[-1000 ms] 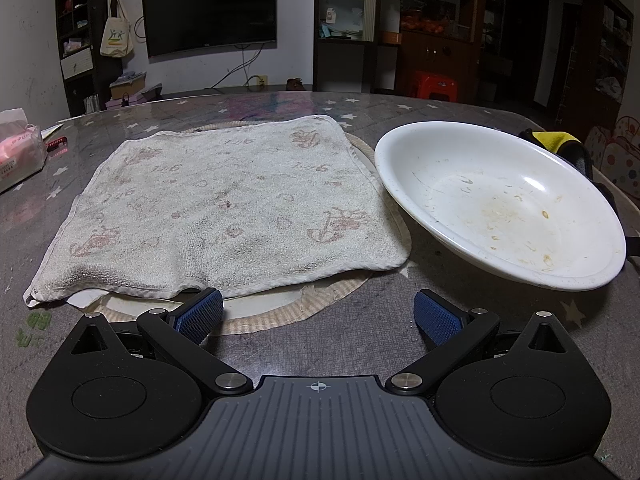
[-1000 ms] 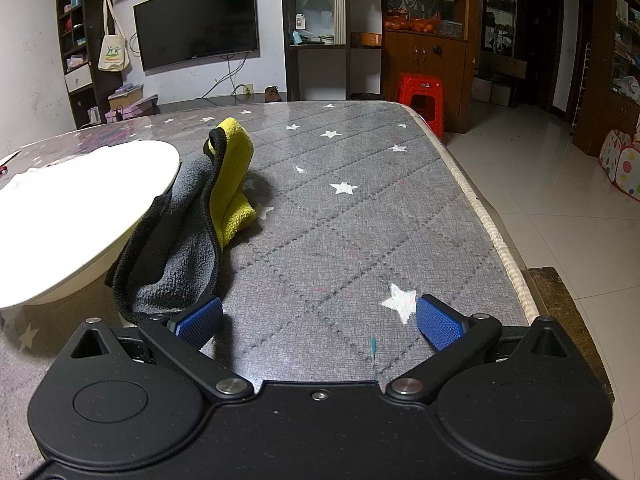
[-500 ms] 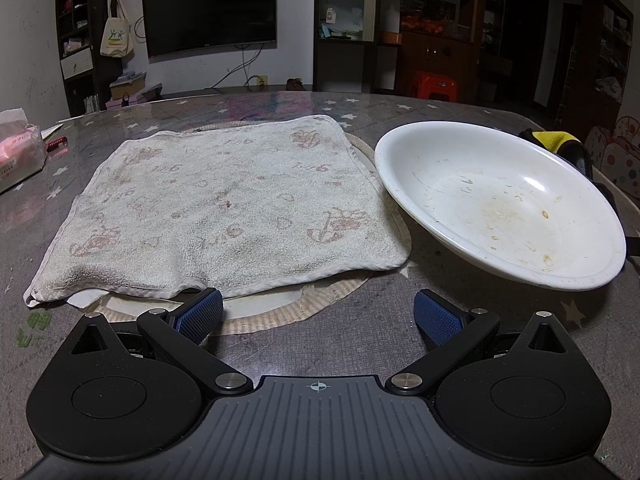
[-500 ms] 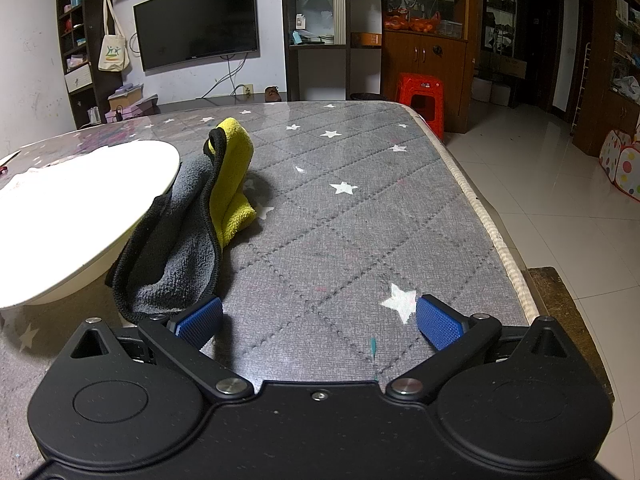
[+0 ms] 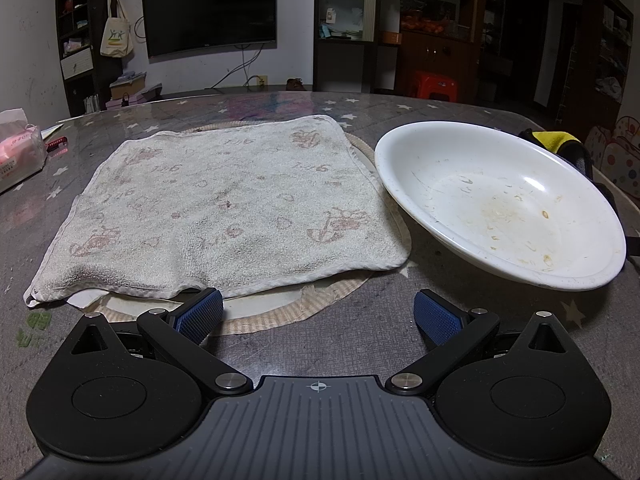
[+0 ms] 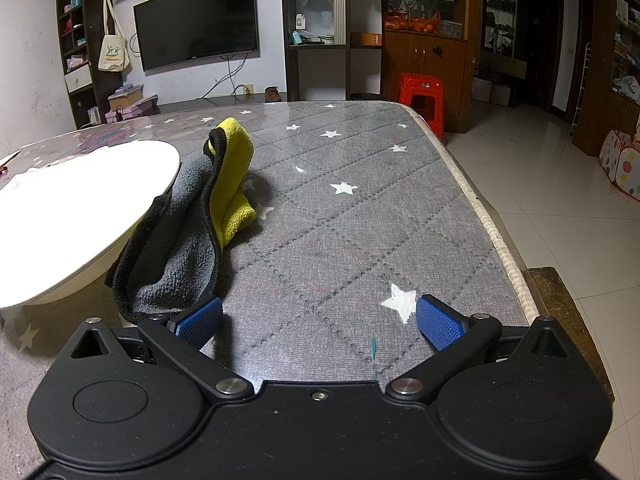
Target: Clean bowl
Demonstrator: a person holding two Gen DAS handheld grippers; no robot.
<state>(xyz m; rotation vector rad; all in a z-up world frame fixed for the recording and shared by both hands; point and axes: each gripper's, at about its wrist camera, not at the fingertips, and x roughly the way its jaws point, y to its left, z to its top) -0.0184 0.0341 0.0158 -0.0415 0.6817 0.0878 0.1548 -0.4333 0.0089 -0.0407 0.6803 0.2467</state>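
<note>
A wide white bowl [image 5: 496,200] with brown food smears sits on the grey star-patterned table, right of a worn white towel [image 5: 224,204] spread over a round mat. My left gripper [image 5: 318,314] is open and empty, low over the table just in front of the towel's near edge. In the right wrist view the bowl [image 6: 76,216] shows from its outer side at the left. A grey and yellow cloth [image 6: 192,232] lies crumpled against the bowl. My right gripper [image 6: 320,320] stands open and empty, its left finger close to the cloth's near end.
A pink tissue pack [image 5: 18,152] lies at the table's far left. The table edge [image 6: 508,252] runs along the right, with tiled floor beyond and a red stool [image 6: 422,96] behind. Bare table surface [image 6: 360,220] stretches right of the cloth.
</note>
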